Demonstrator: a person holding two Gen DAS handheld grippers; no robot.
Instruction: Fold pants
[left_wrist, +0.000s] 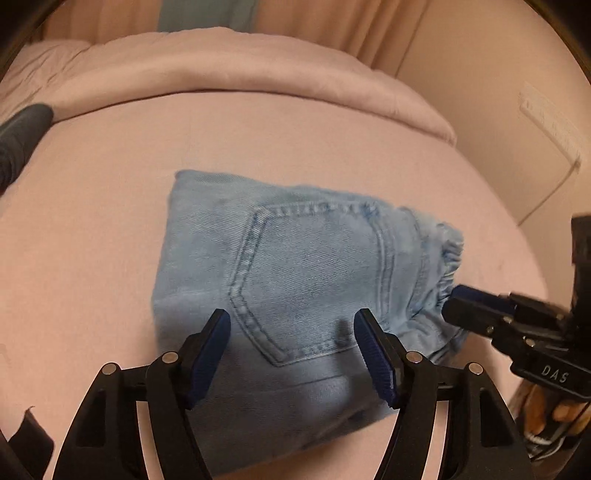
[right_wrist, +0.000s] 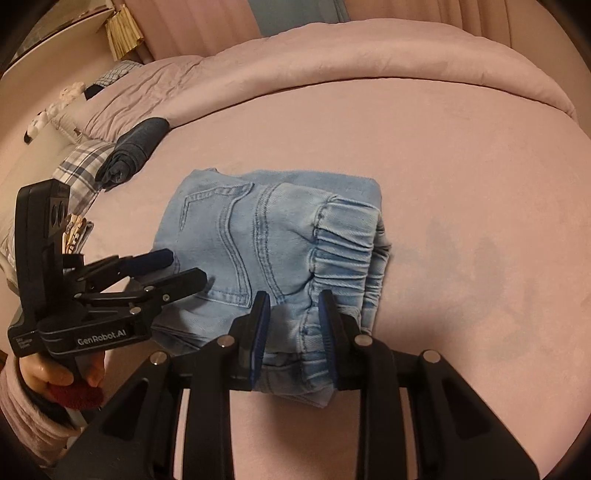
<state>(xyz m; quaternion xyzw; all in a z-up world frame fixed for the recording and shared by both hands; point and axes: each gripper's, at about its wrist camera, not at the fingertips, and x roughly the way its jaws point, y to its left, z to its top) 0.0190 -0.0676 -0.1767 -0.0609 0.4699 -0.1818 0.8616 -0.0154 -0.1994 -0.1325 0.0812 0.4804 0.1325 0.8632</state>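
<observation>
In the left wrist view, the left gripper (left_wrist: 291, 354) is hovering at 6 o'clock with its jaws spread wide apart, holding nothing; the blue pads (left_wrist: 207, 358) are standing over the near part of the pants (left_wrist: 295, 273). The pants (light blue denim, folded into a compact bundle with the back pocket on top) are lying in the middle of the pink bed sheet (left_wrist: 92, 240). At 3 o'clock the right gripper (left_wrist: 456, 302) is reaching in from the side, its tips touching the gathered elastic waistband (left_wrist: 448, 258); whether they are pinching it I cannot tell here.

In the right wrist view, the right gripper (right_wrist: 291, 325) is at 6 o'clock, its jaws standing partly apart on both sides of the waistband (right_wrist: 347, 243), not clenched on it. The left gripper (right_wrist: 184, 269) is at 9 o'clock, beside the bundle's edge. Farther, at 10 o'clock, a rolled dark garment (right_wrist: 133, 151) is lying near a plaid pillow (right_wrist: 81, 162), and the pink duvet (right_wrist: 332, 55) is piled along 12 o'clock.
</observation>
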